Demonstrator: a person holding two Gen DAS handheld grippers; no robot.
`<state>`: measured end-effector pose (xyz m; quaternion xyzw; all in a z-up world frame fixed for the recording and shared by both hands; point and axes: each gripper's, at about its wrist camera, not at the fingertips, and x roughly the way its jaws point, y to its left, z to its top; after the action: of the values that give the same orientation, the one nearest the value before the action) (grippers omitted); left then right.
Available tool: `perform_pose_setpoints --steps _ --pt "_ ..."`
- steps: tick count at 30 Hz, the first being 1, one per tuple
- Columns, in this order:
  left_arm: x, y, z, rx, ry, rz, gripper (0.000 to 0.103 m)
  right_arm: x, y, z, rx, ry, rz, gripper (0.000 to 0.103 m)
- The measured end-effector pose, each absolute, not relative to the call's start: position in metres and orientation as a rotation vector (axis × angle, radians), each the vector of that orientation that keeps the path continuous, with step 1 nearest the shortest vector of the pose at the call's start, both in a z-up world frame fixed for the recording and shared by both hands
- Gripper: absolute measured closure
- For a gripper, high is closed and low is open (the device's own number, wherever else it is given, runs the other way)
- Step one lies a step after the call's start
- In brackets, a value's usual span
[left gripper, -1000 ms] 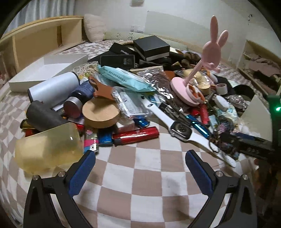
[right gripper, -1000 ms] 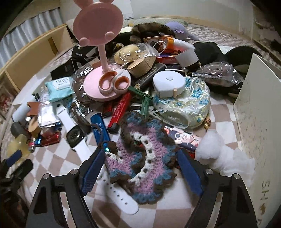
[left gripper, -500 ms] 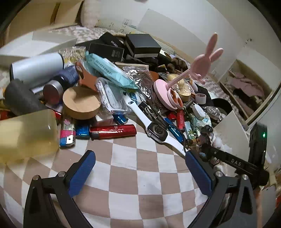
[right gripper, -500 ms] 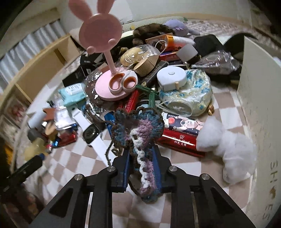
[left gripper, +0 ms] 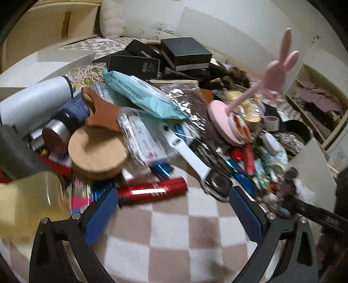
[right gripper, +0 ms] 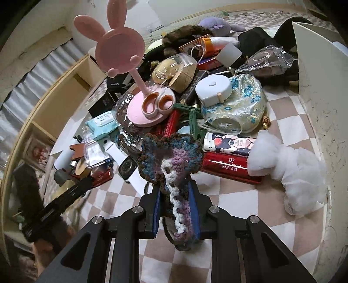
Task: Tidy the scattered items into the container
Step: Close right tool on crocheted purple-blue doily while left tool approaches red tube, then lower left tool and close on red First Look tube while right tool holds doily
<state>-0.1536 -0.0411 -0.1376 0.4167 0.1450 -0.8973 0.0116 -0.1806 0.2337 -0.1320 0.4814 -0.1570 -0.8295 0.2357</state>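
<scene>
1. A brown-and-white checkered blanket (left gripper: pixel 174 243) covers the bed and lies under everything.
2. A light wooden shelving unit with open compartments (left gripper: pixel 43 28) stands along the far left edge of the bed.
3. A fluffy white pillow (left gripper: pixel 112 19) leans upright just beside that unit, against the white wall (left gripper: pixel 228 28).
4. A low wooden cubby (left gripper: pixel 315 104) on the right holds crumpled pinkish clothes.
5. A pale pleated curtain (right gripper: pixel 32 74) hangs behind the shelving.
</scene>
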Motion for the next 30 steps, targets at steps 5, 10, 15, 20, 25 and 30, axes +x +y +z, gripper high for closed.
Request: perform_pose_setpoints --steps 5,10,15,20,25,30 --pt "-0.166 -0.031 -0.150 1.364 0.306 -2.778 0.001 -0.182 0.238 -0.132 1.318 -0.465 -2.262 0.078" --pt "-0.157 -0.018 -0.149 1.455 0.353 -2.912 0.001 -0.185 0.242 -0.135 1.327 -0.516 -2.238 0.078" --pt "-0.155 -0.017 -0.155 1.448 0.328 -2.829 0.001 -0.184 0.243 -0.135 1.330 -0.515 -2.239 0.078" --pt "-0.157 -0.023 -0.156 1.446 0.387 -2.783 0.001 -0.186 0.244 -0.138 1.348 -0.521 -2.234 0.078" --pt "-0.167 -0.013 -0.162 1.419 0.260 -2.675 0.001 -0.185 0.244 -0.138 1.349 -0.516 -2.230 0.078" --pt "-0.168 -0.015 -0.165 1.371 0.213 -2.613 0.001 -0.185 0.248 -0.140 1.360 -0.532 -2.228 0.078"
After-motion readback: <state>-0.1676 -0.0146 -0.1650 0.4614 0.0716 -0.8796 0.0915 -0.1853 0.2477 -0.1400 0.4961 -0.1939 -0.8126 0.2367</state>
